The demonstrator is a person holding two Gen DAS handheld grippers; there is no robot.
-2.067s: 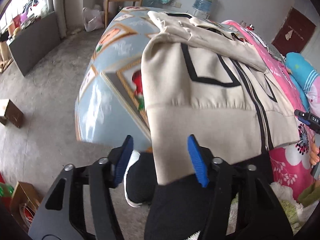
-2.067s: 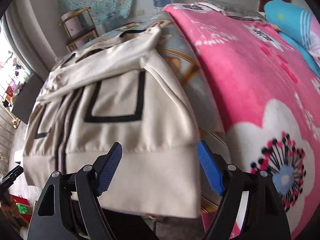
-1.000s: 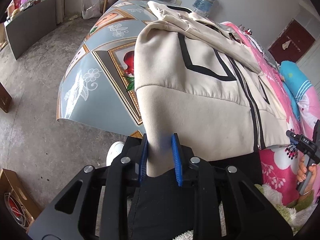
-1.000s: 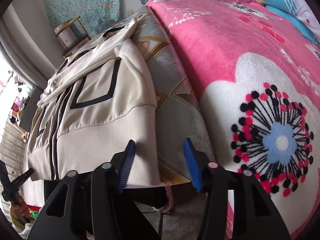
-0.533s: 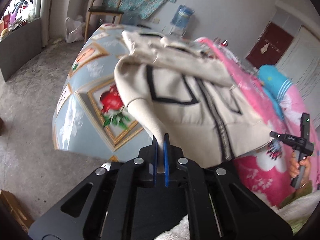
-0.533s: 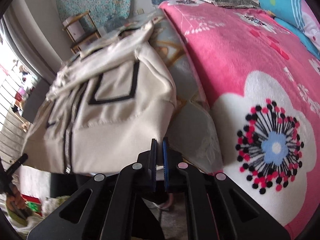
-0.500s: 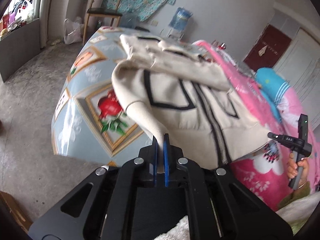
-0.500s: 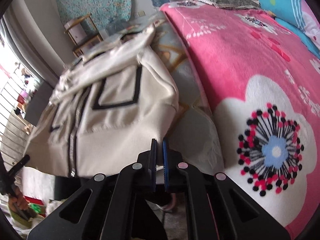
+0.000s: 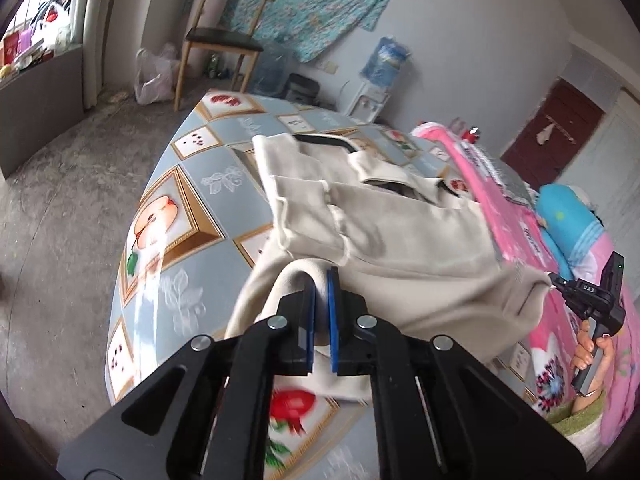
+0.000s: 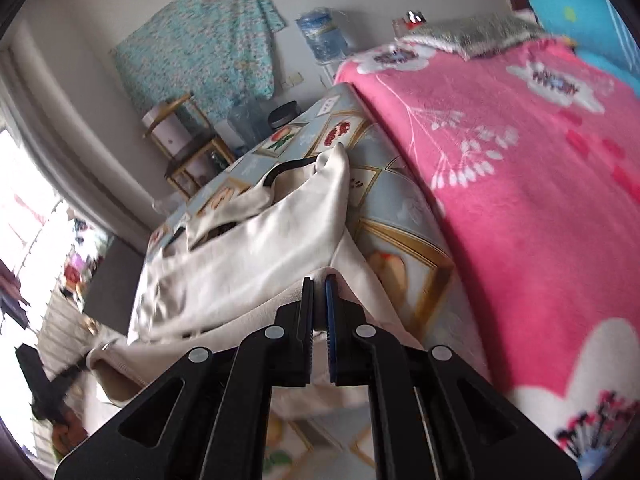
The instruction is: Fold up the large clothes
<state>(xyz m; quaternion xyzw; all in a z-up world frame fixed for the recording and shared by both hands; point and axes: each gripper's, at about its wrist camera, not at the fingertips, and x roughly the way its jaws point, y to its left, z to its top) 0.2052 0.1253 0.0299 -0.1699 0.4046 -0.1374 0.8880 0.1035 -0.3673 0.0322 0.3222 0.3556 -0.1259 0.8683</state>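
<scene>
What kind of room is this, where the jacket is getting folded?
Most likely a bedroom in someone's home. A pink flowered blanket covers a bed with a blue pillow, a wooden chair stands by the wall, and both grippers are folding the cream jacket on a table with a fruit-patterned cloth.

One cream jacket (image 9: 400, 224), two tools, one wooden chair (image 9: 224, 36), one water bottle (image 9: 386, 60)

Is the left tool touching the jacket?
Touching. The left wrist view shows the left tool shut on a fold of the jacket, with fabric pinched between its blue pads.
</scene>
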